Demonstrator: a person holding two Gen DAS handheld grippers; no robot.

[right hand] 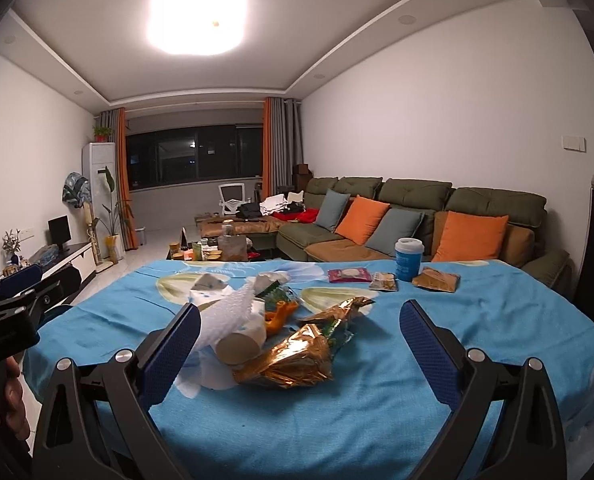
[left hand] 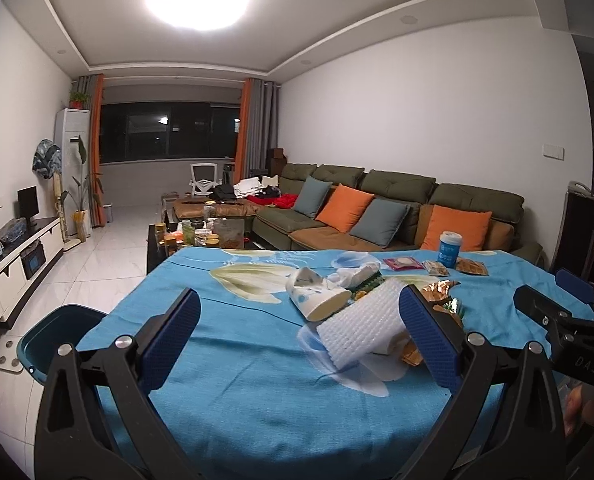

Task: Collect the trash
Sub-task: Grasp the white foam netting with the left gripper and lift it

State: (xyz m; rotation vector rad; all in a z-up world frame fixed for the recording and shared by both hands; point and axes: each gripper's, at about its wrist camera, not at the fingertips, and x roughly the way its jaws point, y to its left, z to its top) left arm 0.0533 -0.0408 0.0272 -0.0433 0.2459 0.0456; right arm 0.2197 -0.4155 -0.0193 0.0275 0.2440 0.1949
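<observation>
Right tongs (right hand: 300, 346) apart, gold wrapper (right hand: 297, 356) dead ahead between tips, long axis slanting up-right; left tongs (left hand: 300, 336) apart, pile off right.

Crinkled glossy gold foil wrapper (right hand: 293, 356) on matt blue woven tablecloth (right hand: 377, 420)

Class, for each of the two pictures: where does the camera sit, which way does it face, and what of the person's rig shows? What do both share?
Left wrist: behind the open left gripper, facing the white foam sheet; right gripper at the edge.
Right wrist: behind the open right gripper, facing the crumpled gold foil wrapper.
Shared: blue flowered tablecloth, green sofa.
</observation>
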